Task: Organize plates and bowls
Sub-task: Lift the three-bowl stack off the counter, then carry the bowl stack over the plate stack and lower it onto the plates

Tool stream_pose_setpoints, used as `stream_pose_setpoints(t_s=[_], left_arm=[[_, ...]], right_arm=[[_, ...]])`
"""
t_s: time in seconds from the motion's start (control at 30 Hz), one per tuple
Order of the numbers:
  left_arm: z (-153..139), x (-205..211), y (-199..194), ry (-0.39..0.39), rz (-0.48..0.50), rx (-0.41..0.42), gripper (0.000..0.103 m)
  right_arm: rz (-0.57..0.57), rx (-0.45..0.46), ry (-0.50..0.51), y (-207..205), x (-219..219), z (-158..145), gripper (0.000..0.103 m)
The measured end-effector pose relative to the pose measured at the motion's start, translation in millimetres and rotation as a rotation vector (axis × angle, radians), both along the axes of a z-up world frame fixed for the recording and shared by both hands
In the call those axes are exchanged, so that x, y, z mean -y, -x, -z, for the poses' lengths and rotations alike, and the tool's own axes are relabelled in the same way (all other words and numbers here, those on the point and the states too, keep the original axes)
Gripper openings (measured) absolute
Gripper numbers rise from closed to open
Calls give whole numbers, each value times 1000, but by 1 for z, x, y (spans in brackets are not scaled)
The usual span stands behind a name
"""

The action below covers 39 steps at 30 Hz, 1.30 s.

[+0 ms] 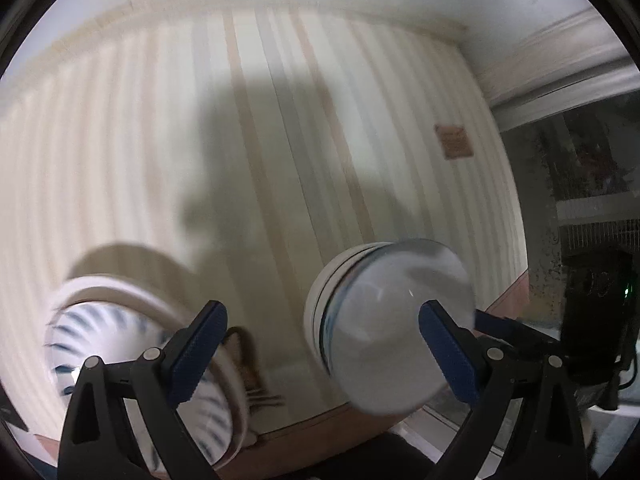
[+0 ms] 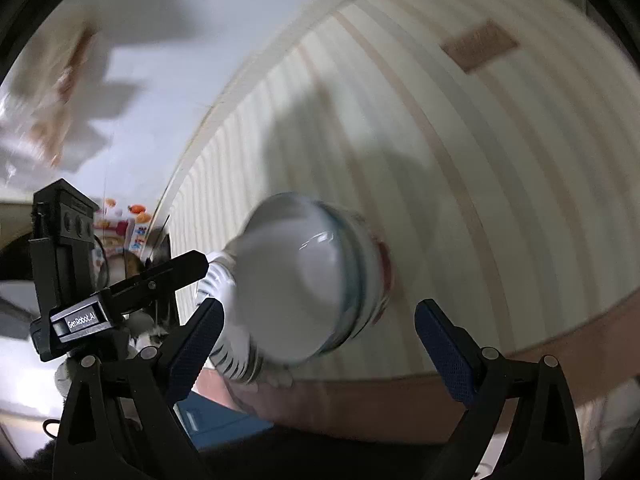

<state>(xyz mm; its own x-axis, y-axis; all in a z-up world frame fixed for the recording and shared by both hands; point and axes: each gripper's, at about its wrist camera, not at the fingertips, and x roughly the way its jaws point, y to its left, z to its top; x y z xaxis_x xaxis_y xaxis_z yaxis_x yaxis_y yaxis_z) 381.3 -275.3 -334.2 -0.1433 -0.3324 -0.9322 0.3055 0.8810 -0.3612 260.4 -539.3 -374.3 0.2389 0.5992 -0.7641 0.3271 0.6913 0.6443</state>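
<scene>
Both grippers, left (image 1: 322, 344) and right (image 2: 318, 344), gape wide, empty; stacked white glazed bowls (image 1: 384, 332) on striped cream cloth (image 1: 280, 140).

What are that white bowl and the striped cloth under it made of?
The white bowl looks like glazed ceramic, going by the bright highlight on its smooth inside, though blur leaves glossy plastic possible. The striped tablecloth seems matte woven fabric, cream with tan bands and no shine.

A cream cloth with pale and tan stripes (image 1: 280, 128) covers the desk, edged by a reddish-brown border (image 2: 440, 392). A small tan label (image 1: 454, 142) lies on it. Broad soft shadows (image 1: 224, 152) fall across the stripes. A white wall (image 2: 160, 92) rises behind; a dark window (image 1: 580, 168) stands at one side.
</scene>
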Motion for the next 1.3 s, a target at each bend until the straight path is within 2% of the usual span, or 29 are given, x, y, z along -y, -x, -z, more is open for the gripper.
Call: stream_pose_setpoints(t_s=[0.1,0.2,0.27,0.3,0.37,0.43,0.57,0.83,1.07,1.3], left_arm=[[33,12,-4,27,24,-100,92],[52,20,-4,33,41,-159,80],[62,24,-1,27,49,-185,67],[64,25,1,46,51,-199,65],[65,28,3,86,43,-208,60],[62,30,5,80,42,-192,60],[57,31,13,65,46,-166,60],[51,24,18,34,22,-151,60],[36,10,20,48,-7,-124,60],[12,-14,19,75,-39,-108,60]], right_arm=[[-9,-21,-65,-8,3,34,98],[-3,-42,-116,-14,5,59,97],[-16,-65,-134,-18,4,73,88],[-29,-74,-153,-20,1,79,84],[-56,-81,-172,-22,-5,86,66],[-83,-103,-174,-24,-11,95,60],[-78,-107,-170,-25,-13,102,56],[-90,-118,-160,-29,-20,102,54],[-106,-99,-153,-41,-29,93,54],[-157,-66,-128,-54,-43,66,54]])
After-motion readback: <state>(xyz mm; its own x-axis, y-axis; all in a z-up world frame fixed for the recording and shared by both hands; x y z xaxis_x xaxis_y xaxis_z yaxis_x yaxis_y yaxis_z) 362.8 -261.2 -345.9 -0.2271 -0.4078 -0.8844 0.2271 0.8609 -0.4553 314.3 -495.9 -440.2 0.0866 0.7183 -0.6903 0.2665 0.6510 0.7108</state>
